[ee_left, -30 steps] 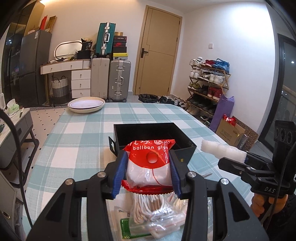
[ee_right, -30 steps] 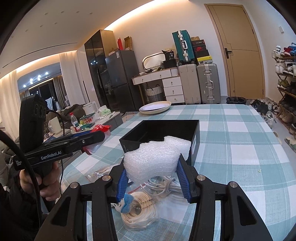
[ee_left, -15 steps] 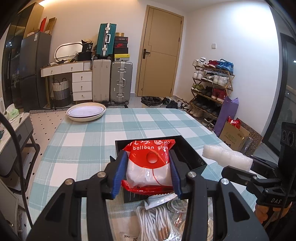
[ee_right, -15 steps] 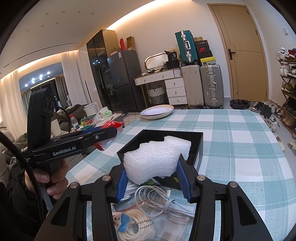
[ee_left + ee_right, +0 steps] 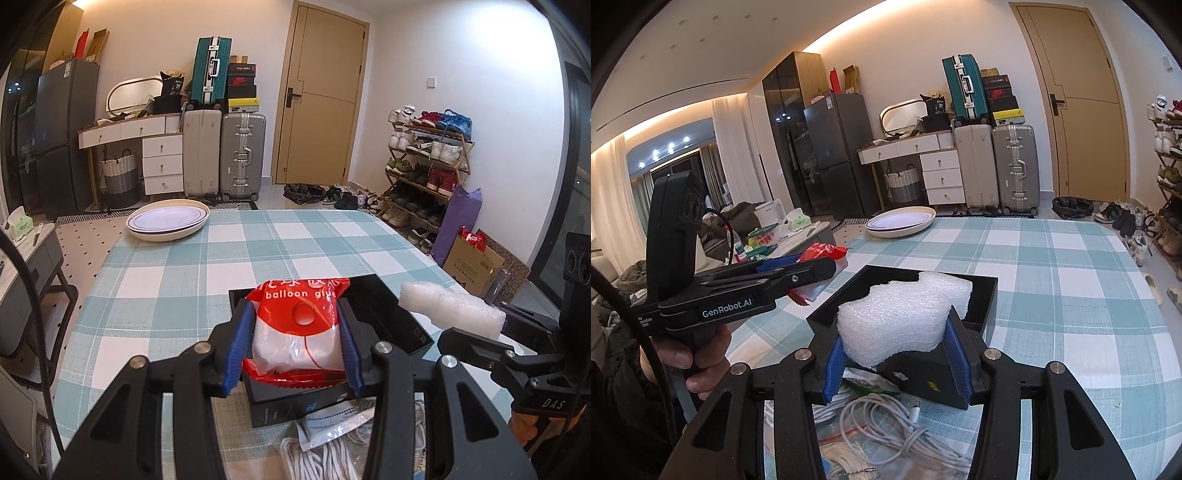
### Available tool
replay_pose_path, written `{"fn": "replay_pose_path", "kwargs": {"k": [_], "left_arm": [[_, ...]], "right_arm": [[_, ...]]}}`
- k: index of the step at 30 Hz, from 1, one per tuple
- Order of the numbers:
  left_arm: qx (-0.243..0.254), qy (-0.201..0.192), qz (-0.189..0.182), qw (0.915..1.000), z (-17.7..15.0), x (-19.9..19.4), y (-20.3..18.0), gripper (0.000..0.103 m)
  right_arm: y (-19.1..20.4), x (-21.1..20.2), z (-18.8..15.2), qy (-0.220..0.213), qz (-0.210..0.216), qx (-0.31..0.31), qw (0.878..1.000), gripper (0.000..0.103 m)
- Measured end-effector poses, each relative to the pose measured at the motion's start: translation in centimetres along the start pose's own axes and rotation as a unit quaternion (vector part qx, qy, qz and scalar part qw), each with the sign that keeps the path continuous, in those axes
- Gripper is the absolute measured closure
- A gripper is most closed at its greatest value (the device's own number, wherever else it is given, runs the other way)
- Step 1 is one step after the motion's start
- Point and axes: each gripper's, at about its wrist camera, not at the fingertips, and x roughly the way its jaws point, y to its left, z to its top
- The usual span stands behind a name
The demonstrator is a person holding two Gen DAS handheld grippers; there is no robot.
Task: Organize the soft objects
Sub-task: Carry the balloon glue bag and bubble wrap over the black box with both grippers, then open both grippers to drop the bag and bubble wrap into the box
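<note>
My left gripper (image 5: 295, 339) is shut on a red and white balloon glue packet (image 5: 297, 325), held just above the near edge of an open black box (image 5: 391, 317). To its right, my right gripper (image 5: 897, 354) is shut on a white foam block (image 5: 901, 325), also at the near side of the black box (image 5: 986, 295). Each gripper shows in the other's view: the left gripper (image 5: 812, 273) with the red packet (image 5: 820, 253) at its tip, the foam block (image 5: 450, 308) sticking out of the right one.
White cables (image 5: 882, 424) and plastic bags (image 5: 332, 421) lie on the checked tablecloth (image 5: 177, 266) below the grippers. A cream plate (image 5: 168, 221) sits at the table's far left corner. Suitcases, drawers and a shoe rack stand beyond.
Both grippers moved forward over the table toward the black box, carrying the packet and the foam block. The cables and bags slid lower in view. The grips stayed the same.
</note>
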Motion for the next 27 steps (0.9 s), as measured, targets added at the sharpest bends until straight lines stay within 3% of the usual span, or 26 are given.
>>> {"fn": "replay_pose_path", "kwargs": {"k": [27], "left_arm": [[0.019,0.069,0.011,0.9974,0.2,5.7,-0.2,0.059]], "right_arm": [[-2.2,5.7,0.7,0.044,-0.008,-0.011,0.999,0.055]]}}
